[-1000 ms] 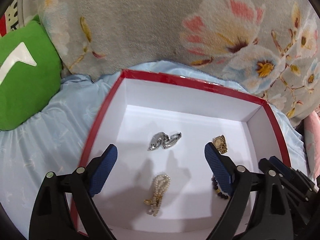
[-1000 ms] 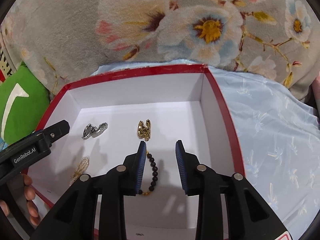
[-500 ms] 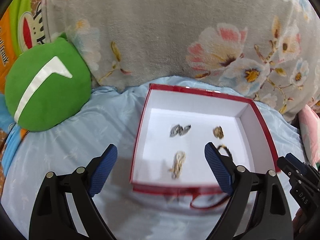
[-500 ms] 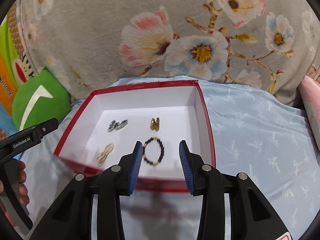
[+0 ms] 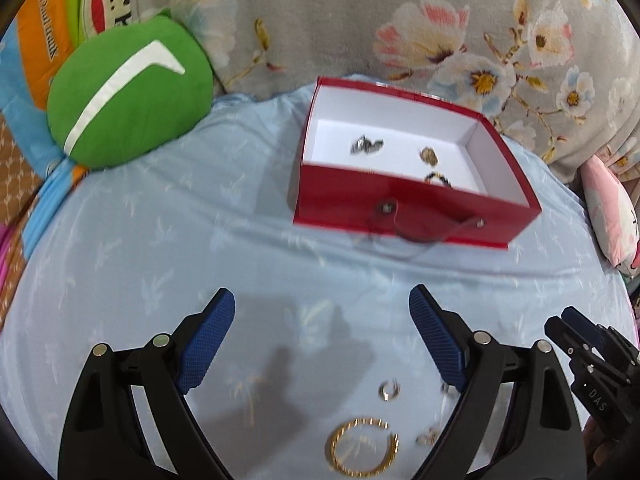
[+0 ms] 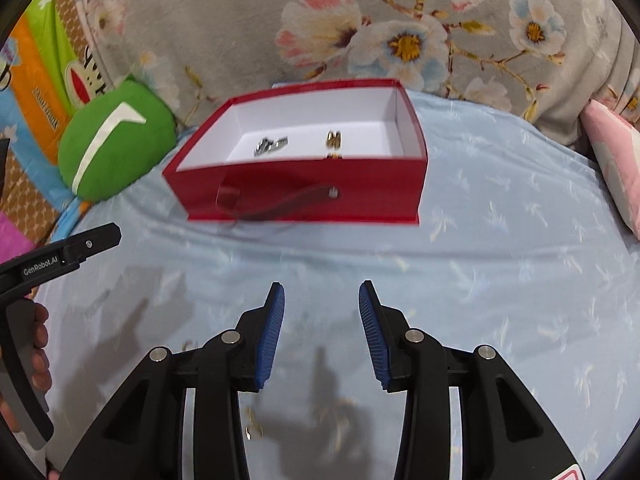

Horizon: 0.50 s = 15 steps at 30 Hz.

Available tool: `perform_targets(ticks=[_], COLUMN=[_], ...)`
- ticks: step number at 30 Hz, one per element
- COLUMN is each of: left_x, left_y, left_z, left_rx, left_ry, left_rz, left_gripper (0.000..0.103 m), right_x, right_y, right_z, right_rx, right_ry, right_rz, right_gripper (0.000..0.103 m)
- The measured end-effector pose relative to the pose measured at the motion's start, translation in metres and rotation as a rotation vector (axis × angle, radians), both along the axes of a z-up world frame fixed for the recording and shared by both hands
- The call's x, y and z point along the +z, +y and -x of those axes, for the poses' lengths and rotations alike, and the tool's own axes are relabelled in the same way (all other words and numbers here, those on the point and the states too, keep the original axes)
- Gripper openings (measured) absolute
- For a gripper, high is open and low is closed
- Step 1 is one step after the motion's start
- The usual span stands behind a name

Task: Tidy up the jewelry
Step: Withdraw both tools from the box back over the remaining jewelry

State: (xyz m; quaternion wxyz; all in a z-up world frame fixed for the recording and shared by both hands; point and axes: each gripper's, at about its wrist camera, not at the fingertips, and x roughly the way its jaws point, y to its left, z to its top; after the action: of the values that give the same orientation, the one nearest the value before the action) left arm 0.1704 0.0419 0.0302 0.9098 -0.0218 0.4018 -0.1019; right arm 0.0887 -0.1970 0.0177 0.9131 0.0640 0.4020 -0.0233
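A red box (image 5: 404, 204) with a white inside sits on the light blue sheet; it also shows in the right wrist view (image 6: 304, 196). Inside lie a silver piece (image 5: 366, 145), a small gold piece (image 5: 429, 155) and a dark beaded bracelet (image 5: 438, 179). My left gripper (image 5: 322, 344) is open and empty, well back from the box. Between its fingers on the sheet lie a gold bangle (image 5: 362, 450) and a silver ring (image 5: 389, 390). My right gripper (image 6: 322, 332) is open and empty, also back from the box, with blurred small gold pieces (image 6: 254, 428) below it.
A green cushion (image 5: 128, 96) lies left of the box. A grey floral blanket (image 5: 400, 20) rises behind it. A pink pillow (image 6: 616, 160) lies at the right edge. The other gripper shows at the right edge of the left wrist view (image 5: 592, 372).
Both grippers have pulled back from over the box to above the sheet in front of it. Loose jewelry on the sheet has come into view. The right gripper has opened wider.
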Motion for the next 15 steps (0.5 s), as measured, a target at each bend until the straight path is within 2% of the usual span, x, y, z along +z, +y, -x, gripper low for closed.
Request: perform_targets(ticks=[8,15], left_x=[-0.032,-0.067], left_y=[-0.004,-0.022], left_z=[0.053,0.083], left_rx=[-0.059,-0.117], left_ry=[0.073,0.098], left_rz=[-0.008,-0.095], left_gripper=[0.086,0.086], right_x=[-0.03,-0.035], right_y=[0.004,0.003], right_z=[0.041,0.061], right_rx=[-0.008,-0.018], right_ry=[0.08,0.092], right_rz=[-0.011,0.007], right_gripper=[0.038,0.038])
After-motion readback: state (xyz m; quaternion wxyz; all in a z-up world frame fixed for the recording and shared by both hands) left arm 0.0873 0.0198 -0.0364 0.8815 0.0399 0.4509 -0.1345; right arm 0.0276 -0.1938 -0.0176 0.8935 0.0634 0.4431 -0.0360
